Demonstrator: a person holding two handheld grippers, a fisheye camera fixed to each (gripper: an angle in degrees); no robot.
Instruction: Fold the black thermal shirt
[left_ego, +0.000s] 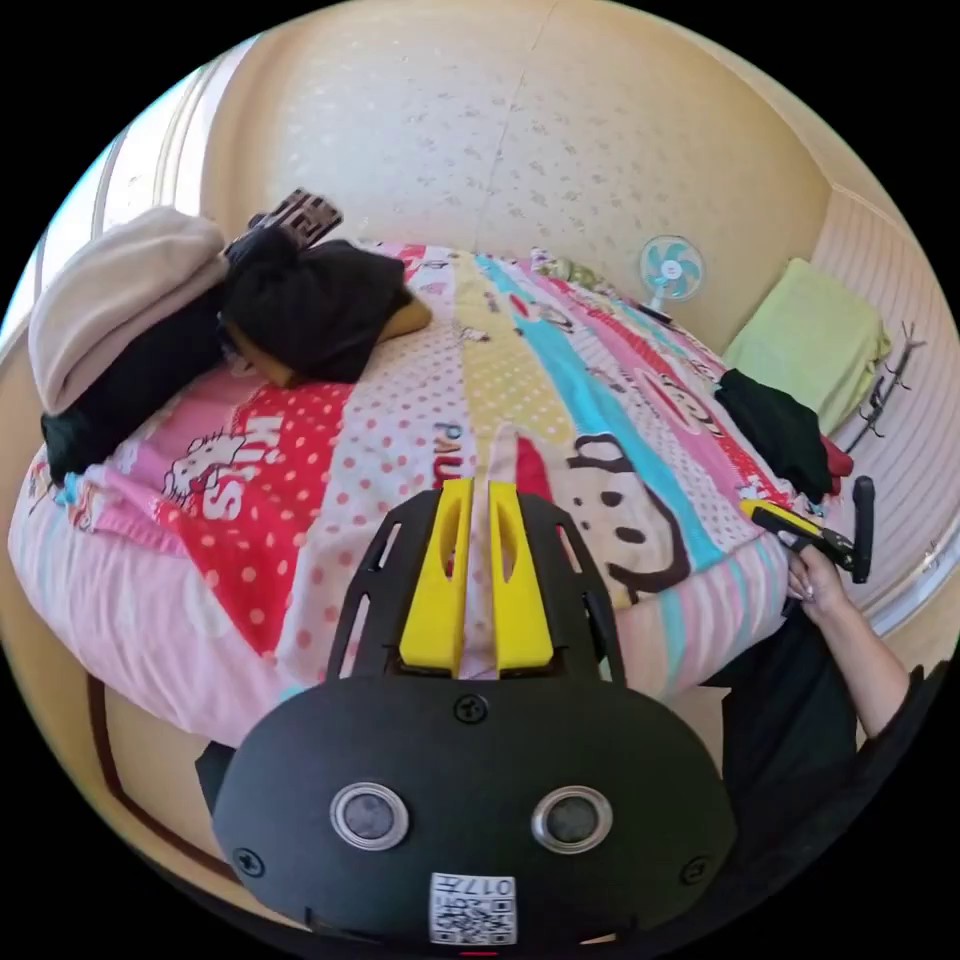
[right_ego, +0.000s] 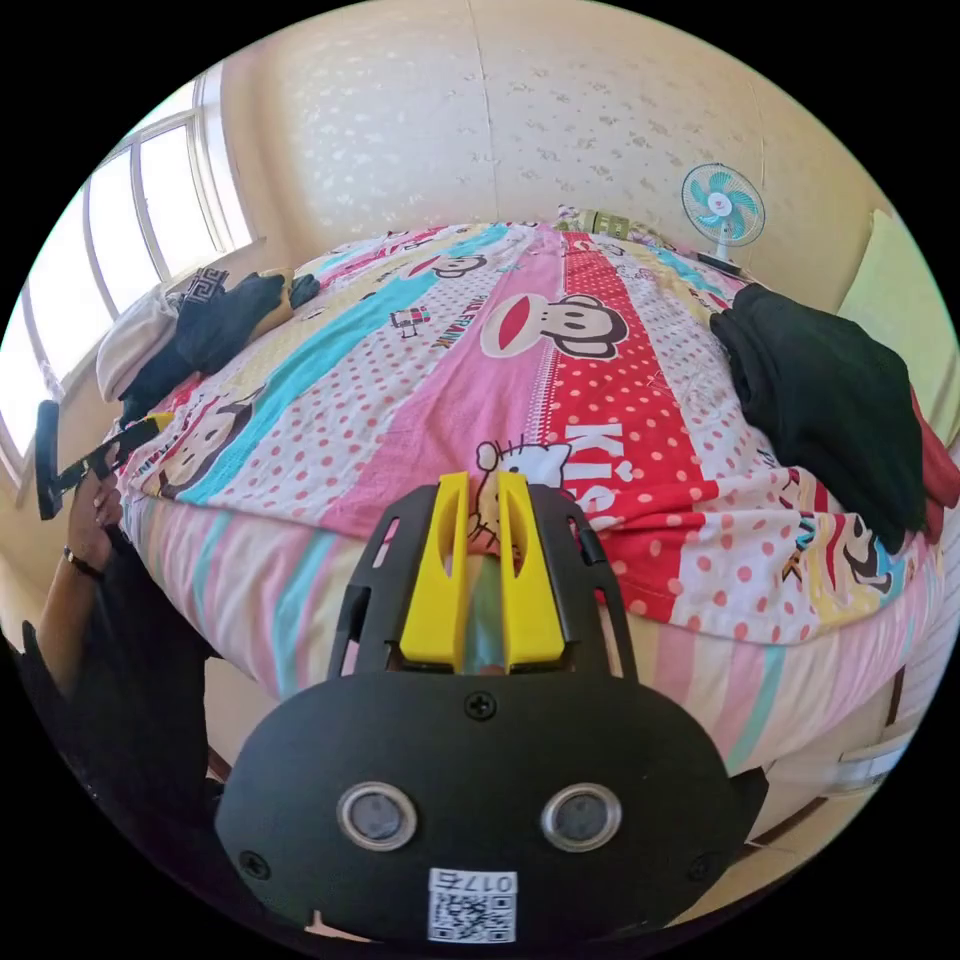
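- Left gripper (left_ego: 478, 490) and right gripper (right_ego: 483, 482): jaws nearly together, empty, poised above the cartoon-print quilted bed (right_ego: 420, 400), likely awaiting a garment.
- Folded black fabric pile (right_ego: 830, 400) rests at the bed's edge, set aside.

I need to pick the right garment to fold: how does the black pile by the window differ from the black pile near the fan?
The window-side black pile is rumpled and heaped, leaning on a beige bundle and draped over something yellowish. The fan-side black pile lies flatter, looks roughly folded, and sits on something red at the bed's opposite edge. Both are black cloth on the patterned bedspread, untouched by either gripper.
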